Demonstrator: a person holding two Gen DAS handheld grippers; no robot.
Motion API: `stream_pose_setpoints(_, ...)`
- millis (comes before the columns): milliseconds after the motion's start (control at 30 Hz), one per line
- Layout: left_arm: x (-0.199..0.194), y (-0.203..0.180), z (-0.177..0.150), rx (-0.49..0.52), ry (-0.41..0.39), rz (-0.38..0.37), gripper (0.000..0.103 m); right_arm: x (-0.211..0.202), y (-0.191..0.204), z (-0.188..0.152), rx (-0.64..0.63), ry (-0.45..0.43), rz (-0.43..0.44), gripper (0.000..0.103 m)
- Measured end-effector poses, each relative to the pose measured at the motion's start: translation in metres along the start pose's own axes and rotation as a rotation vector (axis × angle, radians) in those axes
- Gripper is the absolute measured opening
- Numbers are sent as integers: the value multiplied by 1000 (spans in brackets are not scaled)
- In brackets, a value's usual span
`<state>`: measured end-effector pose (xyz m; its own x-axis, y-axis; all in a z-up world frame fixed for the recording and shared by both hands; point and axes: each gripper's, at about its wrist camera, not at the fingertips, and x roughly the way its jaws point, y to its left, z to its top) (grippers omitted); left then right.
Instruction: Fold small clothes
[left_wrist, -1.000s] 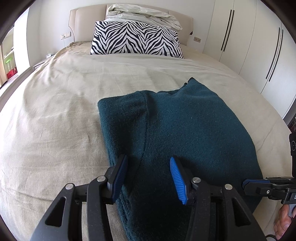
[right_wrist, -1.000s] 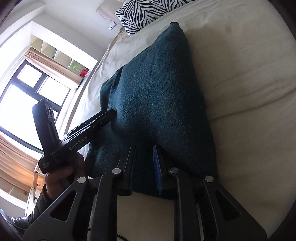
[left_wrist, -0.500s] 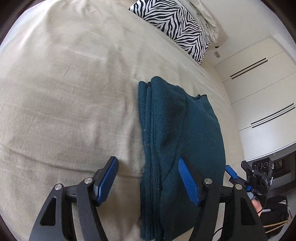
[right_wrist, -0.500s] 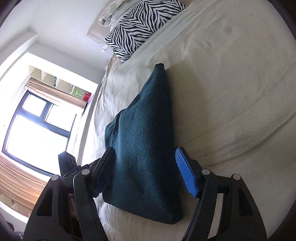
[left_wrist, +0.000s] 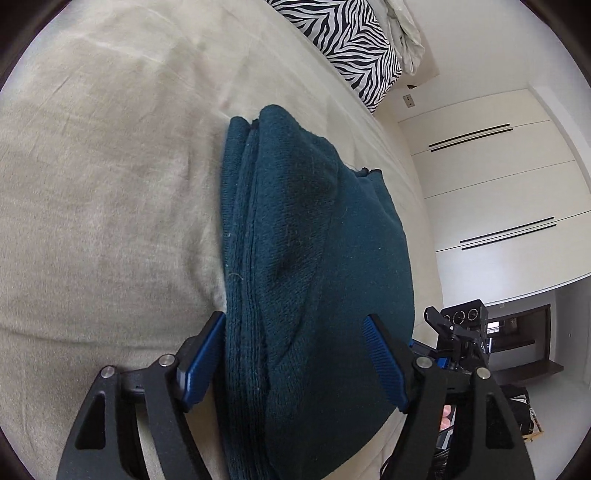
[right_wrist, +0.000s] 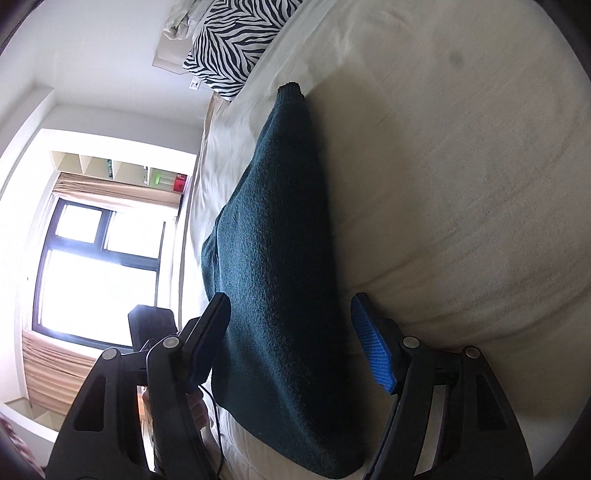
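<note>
A dark teal knit sweater (left_wrist: 314, 266) lies folded lengthwise on the beige bed (left_wrist: 103, 192). My left gripper (left_wrist: 295, 362) is open, rolled sideways, its blue fingers straddling the sweater's near left edge. The sweater also shows in the right wrist view (right_wrist: 280, 258). My right gripper (right_wrist: 291, 343) is open too, its fingers on either side of the sweater's near right edge. Neither gripper is closed on the fabric. The right gripper's body (left_wrist: 461, 332) shows beyond the sweater in the left wrist view.
A zebra-print pillow (left_wrist: 354, 48) and crumpled white bedding (left_wrist: 406, 40) lie at the headboard. White wardrobe doors (left_wrist: 498, 192) stand to the right of the bed. A window (right_wrist: 96, 266) with curtains is on the left side. The bed's near edge is just below the grippers.
Both grippers have rolled sideways and moved closer onto the sweater's near end. The right gripper, nearly closed on the hem one second ago, has opened wide. The left gripper stays open.
</note>
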<state>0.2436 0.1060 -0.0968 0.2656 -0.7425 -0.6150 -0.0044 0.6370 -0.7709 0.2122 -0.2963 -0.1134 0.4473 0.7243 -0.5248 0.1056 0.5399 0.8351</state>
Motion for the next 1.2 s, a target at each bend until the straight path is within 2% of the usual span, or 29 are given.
stream_pose_setpoints(100, -2, 7, -4, -53, 36, -85, 76, 8, 5, 0, -15, 22, -8, 67)
stream_pose_setpoints(267, -3, 15, -7, -101, 51, -142, 74, 13, 9, 3, -15, 30, -23, 67)
stream_pose_setpoints(333, -1, 18, -5, -121, 46, -150, 66, 17, 12, 7, -19, 35, -34, 67)
stream_pose_setpoints(400, -1, 26, -9, -138, 37, -139, 49, 23, 17, 10, -38, 47, -64, 67)
stream_pose_setpoints(467, 0, 32, -8, -151, 34, -139, 40, 29, 21, 13, -48, 57, -95, 67)
stream_pose_setpoints(633, -3, 35, -11, -147, 25, -144, 36, 41, 31, 15, -92, 78, -161, 66)
stream_pose_setpoints(800, -6, 29, -10, -137, 12, -135, 31, 40, 40, 13, -145, 75, -252, 49)
stream_pose_setpoints(933, -11, 20, -9, -107, -1, -109, 30, 40, 56, 8, -226, 50, -320, 43)
stream_pose_setpoints(1033, -14, 13, -9, -80, -11, -92, 29, 35, 64, 4, -252, 26, -332, 39)
stream_pose_setpoints(1200, -28, -2, -11, -25, -30, -74, 28, 23, 74, -1, -266, -7, -305, 35)
